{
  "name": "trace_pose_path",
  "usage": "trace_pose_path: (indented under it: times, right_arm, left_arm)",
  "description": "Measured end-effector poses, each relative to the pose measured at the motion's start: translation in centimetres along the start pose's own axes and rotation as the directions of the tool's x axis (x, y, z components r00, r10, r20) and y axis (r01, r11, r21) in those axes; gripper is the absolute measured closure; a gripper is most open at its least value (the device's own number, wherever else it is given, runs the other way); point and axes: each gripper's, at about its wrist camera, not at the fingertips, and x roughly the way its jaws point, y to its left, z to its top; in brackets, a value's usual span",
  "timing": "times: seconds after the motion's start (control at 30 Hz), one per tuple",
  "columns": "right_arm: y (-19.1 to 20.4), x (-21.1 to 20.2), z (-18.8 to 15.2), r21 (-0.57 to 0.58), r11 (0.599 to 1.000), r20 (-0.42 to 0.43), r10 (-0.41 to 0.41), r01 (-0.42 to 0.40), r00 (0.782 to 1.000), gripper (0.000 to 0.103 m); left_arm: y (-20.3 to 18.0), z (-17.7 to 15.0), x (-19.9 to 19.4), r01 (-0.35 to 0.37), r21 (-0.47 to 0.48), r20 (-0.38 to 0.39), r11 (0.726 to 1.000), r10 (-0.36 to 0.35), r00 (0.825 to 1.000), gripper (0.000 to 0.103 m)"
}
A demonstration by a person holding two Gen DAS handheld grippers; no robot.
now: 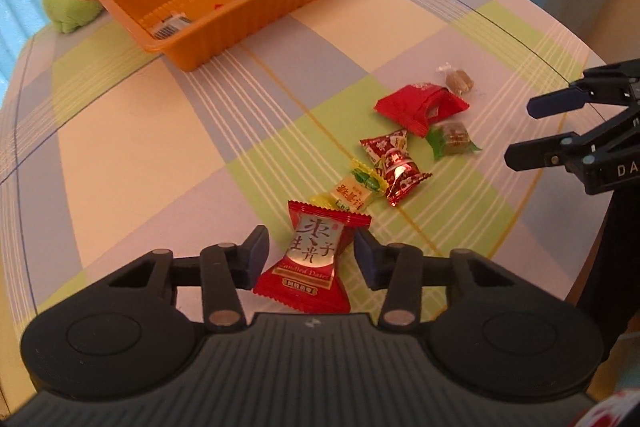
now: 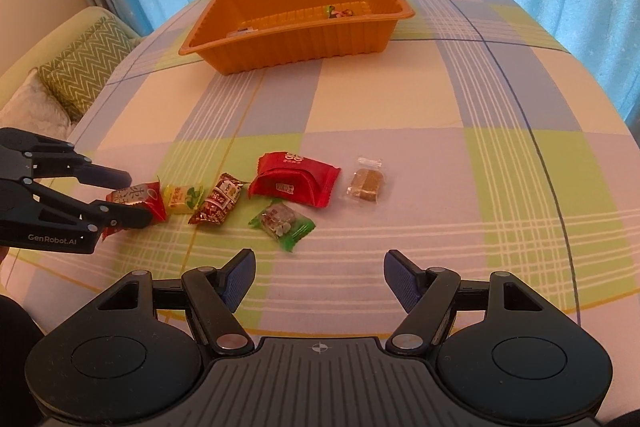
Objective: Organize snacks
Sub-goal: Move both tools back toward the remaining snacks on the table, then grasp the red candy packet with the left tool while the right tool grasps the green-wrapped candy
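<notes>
Jaws on the left gripper (image 1: 310, 255) stand either side of a red foil-wrapped date candy (image 1: 314, 259) lying on the counter (image 1: 140, 147); whether the pads already press its wrapper I cannot tell. Jaws on the right gripper (image 2: 319, 281) are wide apart with nothing between them, hovering above bare checked cloth near the counter's front edge. Beyond the red candy runs a loose row: a yellow-green sweet (image 1: 352, 193), a red-gold twist-wrapped sweet (image 1: 394, 167), a larger red packet (image 1: 420, 105), a green-wrapped jelly (image 1: 452, 139) and a clear-wrapped brown cube (image 1: 458, 79). Toward the far edge sits an orange ribbed plastic tray (image 1: 256, 23) holding two wrapped pieces.
</notes>
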Motion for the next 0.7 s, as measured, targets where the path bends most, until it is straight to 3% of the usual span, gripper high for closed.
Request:
trace_pose_path:
  times: [0.2,0.37,0.53,0.7]
  right_arm:
    - [0.5,0.8,0.8,-0.057,0.998,0.009,0.023,-0.022,1.000,0.031]
    - [1.0,1.6,1.4,-0.129,0.990,0.013,0.066,-0.063,0.998,0.032]
    - [1.8,2.9,1.9,-0.230,0.968,-0.011,0.099,-0.099,0.995,0.047]
    - [2.1,4.5,2.2,-0.286,0.950,-0.054,0.114,-0.125,0.992,0.059]
  left_arm:
    - [0.1,-0.4,0.6,0.002,-0.027,-0.032,1.000,-0.003,0.999,0.079]
    - [0.7,-1.3,-0.6,-0.012,-0.180,0.024,0.984,0.017,1.000,0.080]
    - [0.9,-1.9,-2.1,-0.014,-0.311,0.073,0.950,0.039,0.997,0.080]
    - [0.4,-2.1,-2.8,-0.001,-0.349,0.095,0.937,0.037,0.995,0.080]
